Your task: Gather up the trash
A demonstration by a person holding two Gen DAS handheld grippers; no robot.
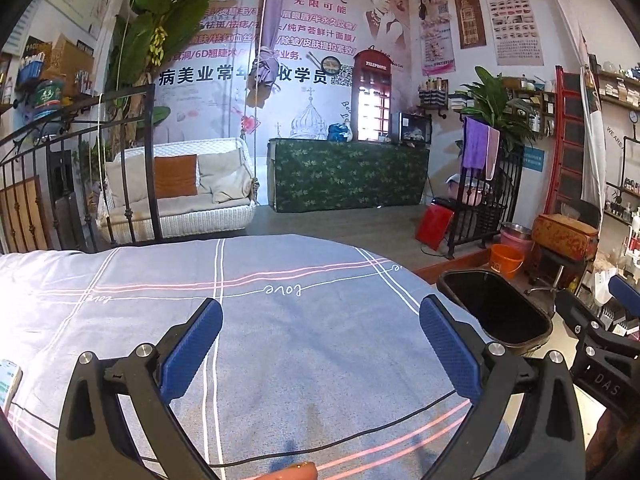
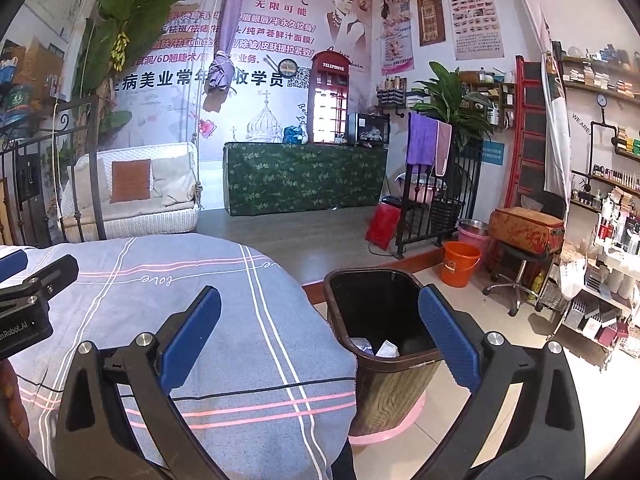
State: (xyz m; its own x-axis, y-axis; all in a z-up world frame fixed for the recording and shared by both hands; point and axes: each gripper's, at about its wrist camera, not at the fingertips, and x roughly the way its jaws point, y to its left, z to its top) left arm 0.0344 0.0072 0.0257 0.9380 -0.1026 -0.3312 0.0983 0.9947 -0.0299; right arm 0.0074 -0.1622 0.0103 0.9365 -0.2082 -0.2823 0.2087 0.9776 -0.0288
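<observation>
A brown wood-grain trash bin [image 2: 384,384] with a dark inside stands on the floor at the right edge of the bed; crumpled white paper [image 2: 386,349] lies in it. The bin also shows in the left wrist view [image 1: 496,308]. My right gripper [image 2: 320,336] is open and empty, held above the bed edge and the bin's near rim. My left gripper [image 1: 320,344] is open and empty above the grey-blue bed sheet [image 1: 280,320]. No loose trash shows on the sheet.
A phone [image 1: 8,384] lies at the sheet's left edge, with a black cable [image 2: 260,390] across the sheet. An orange bucket [image 2: 460,264], a stool with a case [image 2: 524,232], a black metal rack [image 2: 436,200] and a white swing sofa [image 1: 180,188] stand beyond.
</observation>
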